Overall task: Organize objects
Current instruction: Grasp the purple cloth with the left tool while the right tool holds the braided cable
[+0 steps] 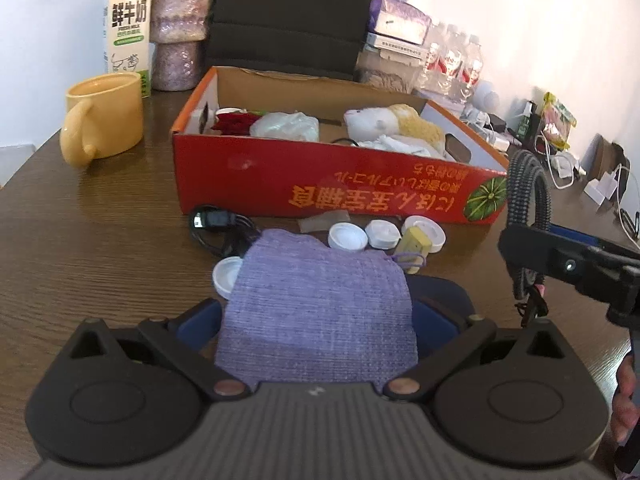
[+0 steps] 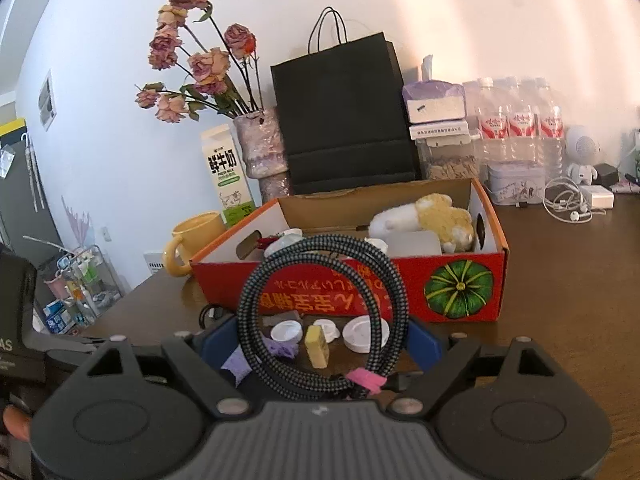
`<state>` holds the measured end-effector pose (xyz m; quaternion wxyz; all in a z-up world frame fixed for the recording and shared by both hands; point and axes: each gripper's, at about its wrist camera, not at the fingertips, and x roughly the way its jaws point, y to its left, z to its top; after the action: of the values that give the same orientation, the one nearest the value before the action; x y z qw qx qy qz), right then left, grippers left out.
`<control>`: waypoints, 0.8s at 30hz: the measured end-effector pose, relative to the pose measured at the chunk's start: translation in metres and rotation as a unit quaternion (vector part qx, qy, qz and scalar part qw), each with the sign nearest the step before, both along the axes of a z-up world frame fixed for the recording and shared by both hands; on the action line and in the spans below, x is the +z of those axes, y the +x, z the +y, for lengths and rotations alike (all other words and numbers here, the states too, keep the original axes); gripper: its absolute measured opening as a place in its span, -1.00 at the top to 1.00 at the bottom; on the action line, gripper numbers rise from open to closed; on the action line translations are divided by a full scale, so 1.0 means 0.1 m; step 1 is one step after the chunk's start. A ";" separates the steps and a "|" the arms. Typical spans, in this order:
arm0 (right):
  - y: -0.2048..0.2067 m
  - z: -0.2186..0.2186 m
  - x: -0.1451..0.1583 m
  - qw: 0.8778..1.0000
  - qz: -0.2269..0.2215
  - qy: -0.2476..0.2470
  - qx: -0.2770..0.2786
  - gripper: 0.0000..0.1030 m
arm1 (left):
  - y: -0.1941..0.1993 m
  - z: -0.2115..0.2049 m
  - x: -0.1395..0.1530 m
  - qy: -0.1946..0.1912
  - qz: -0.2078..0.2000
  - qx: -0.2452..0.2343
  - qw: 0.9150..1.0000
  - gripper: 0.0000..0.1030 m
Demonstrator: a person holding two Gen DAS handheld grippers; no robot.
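Observation:
My left gripper is shut on a purple knitted cloth, which bulges up between its blue pads above the table. To the right, my right gripper is shut on a coiled black-and-grey braided cable bound with a pink tie; the coil stands upright across the jaws. Ahead of both is an open red cardboard box holding a plush toy, a plastic bag and a red item. Several white lids and a yellow block lie before the box.
A black cord lies on the brown table left of the lids. A yellow mug, a milk carton and a vase of dried roses stand at back left. A black paper bag, water bottles and chargers line the wall.

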<state>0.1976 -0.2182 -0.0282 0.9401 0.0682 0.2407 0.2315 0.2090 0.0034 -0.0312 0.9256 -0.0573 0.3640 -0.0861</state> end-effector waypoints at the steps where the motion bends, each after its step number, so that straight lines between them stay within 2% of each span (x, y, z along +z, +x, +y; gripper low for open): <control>1: 0.01 0.00 -0.01 1.000 0.001 0.000 0.000 -0.70 | 0.00 -0.02 -0.01 0.001 0.000 -0.001 1.000 -1.00; 5: 0.01 -0.01 -0.07 1.000 0.004 0.002 0.000 -0.70 | 0.00 -0.08 -0.02 0.007 -0.003 -0.003 1.000 -1.00; 11: -0.02 -0.01 -0.11 1.000 0.005 0.000 0.002 -0.70 | -0.08 -0.14 0.01 0.008 -0.018 -0.015 1.000 -0.72; 20: -0.05 0.02 -0.14 1.000 0.008 -0.011 0.001 -0.70 | -0.23 -0.09 0.05 0.005 -0.040 -0.016 0.999 -0.16; 22: -0.05 0.01 -0.15 1.000 0.008 -0.013 -0.001 -0.70 | -0.27 -0.07 0.09 0.006 -0.052 -0.016 0.998 0.23; 24: -0.05 0.02 -0.16 1.000 0.010 -0.016 -0.002 -0.70 | -0.27 -0.05 0.13 0.002 -0.057 -0.020 0.998 0.38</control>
<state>0.1928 -0.2166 -0.0441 0.9391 0.0559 0.2534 0.2254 0.1816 -0.0015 -0.0183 0.9430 -0.0434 0.3122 -0.1071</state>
